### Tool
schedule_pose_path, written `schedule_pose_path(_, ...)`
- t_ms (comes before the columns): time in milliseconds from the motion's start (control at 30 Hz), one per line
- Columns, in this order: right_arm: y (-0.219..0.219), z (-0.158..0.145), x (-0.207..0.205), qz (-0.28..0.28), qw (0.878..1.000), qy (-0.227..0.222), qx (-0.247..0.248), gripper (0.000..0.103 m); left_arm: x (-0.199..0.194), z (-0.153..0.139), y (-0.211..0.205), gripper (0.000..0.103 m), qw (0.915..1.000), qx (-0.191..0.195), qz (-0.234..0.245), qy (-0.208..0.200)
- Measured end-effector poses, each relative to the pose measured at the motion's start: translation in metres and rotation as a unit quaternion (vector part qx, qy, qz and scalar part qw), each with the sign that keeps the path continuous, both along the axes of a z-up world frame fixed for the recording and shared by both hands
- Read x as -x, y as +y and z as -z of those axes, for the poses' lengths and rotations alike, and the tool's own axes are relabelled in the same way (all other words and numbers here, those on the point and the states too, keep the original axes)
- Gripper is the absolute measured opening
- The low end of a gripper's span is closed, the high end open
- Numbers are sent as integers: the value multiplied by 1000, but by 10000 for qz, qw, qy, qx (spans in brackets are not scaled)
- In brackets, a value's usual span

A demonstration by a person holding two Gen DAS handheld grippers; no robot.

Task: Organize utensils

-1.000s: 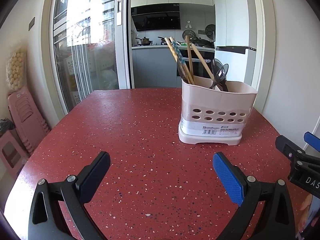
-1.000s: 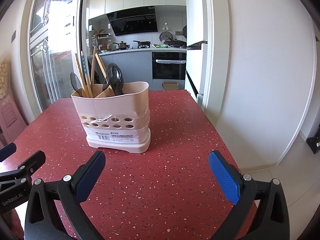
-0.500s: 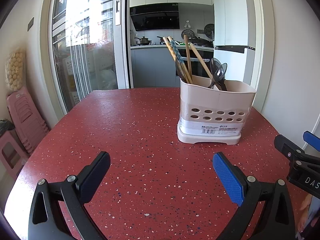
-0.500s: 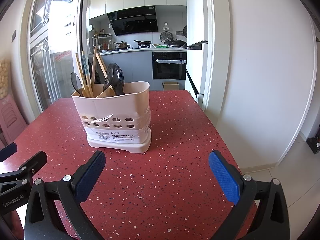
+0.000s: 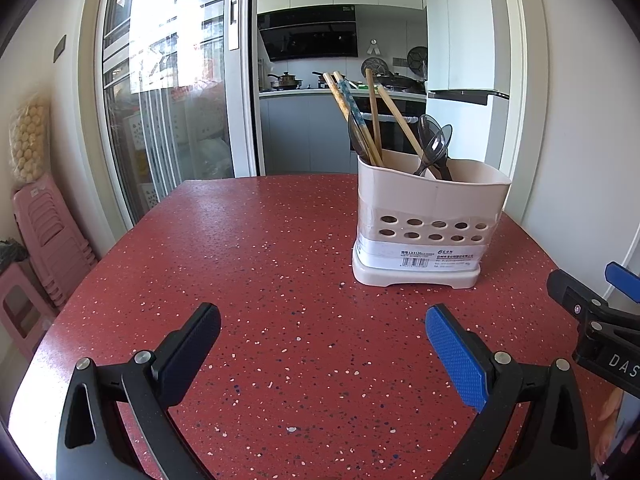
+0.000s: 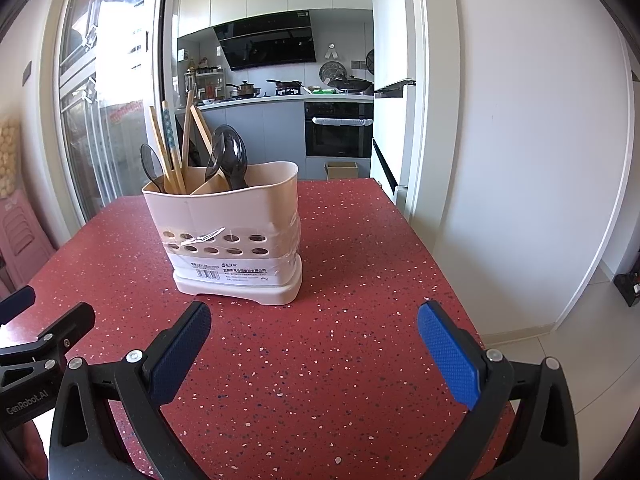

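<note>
1. Jaws of both grippers stand wide apart and hold nothing: the left gripper (image 5: 322, 344) and the right gripper (image 6: 314, 342) hang low over the red speckled tabletop (image 5: 256, 264).
2. Against the pictures of a second ago, little differs: the utensil holder (image 5: 430, 224) sits a touch lower and nearer in the right wrist view and barely shifts in the left, and both sets of jaws keep the same spread.
3. That holder is a beige plastic caddy with rounded corners, two rows of oval holes, a stepped base and a white barcode label; it stands upright on the right half of the tabletop, ahead of both grippers.
4. Wooden chopsticks (image 5: 374, 116) lean in its left compartment, one with a blue pattern; dark translucent spoons (image 5: 434, 140) stand bowl-up.
5. Finger pads (image 5: 454, 356) are ribbed blue rubber on black frames.
6. Only the right wrist view shows clear wrap over the holder's holes, the tabletop's right edge and the pale floor tiles (image 6: 580, 352); only the left wrist view shows the stacked pink stools (image 5: 44, 236).
</note>
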State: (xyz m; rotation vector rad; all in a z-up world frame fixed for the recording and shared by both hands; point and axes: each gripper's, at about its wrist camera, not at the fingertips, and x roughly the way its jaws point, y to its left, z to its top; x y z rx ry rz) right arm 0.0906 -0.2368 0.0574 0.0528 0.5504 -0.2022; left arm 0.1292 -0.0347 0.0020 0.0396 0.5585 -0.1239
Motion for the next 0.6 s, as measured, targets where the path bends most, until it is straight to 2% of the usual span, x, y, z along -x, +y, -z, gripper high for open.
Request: schedule_pose_path(600, 0, 0, 0, -2, 10000, 6, 3, 103, 1, 0, 1, 103, 10000, -6, 17, 6)
